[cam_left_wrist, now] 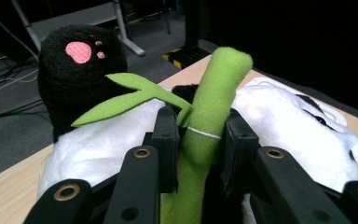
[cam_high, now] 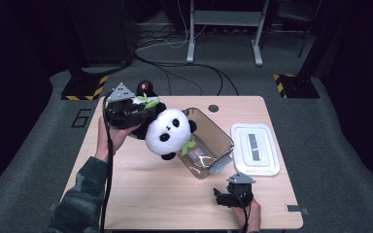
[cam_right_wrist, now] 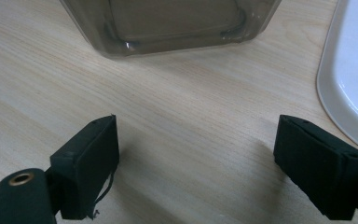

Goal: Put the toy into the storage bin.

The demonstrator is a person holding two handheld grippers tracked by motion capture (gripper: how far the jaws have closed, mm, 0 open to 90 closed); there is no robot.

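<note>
High view: the left tongs point(cam_high: 135, 108) carry a plush panda point(cam_high: 167, 132) clear of the counter point(cam_high: 141, 194), the toy hanging head-down at the near left rim of the smoky plastic bin point(cam_high: 213, 141). The white lid point(cam_high: 255, 148) lies flat just right of the bin. The right tongs point(cam_high: 222, 197) rest low on the counter, near the bin's front corner.

Left gripper view: the jaws are clamped on the green bamboo stalk point(cam_left_wrist: 209, 135) sewn to the panda; a black paw with a pink pad point(cam_left_wrist: 80, 77) stands up beyond them. The grip is on the stalk alone, not the body.

Right gripper view: jaws spread wide, nothing between them, bare counter beneath, the bin's wall point(cam_right_wrist: 168, 23) straight ahead.

Assessment: the step in hand is the carry toward the bin. The next move calls for bringing the panda over the opening and lowering it before release. The toy looks bulky for the bin, so the idle tongs may need to steady the bin.
</note>
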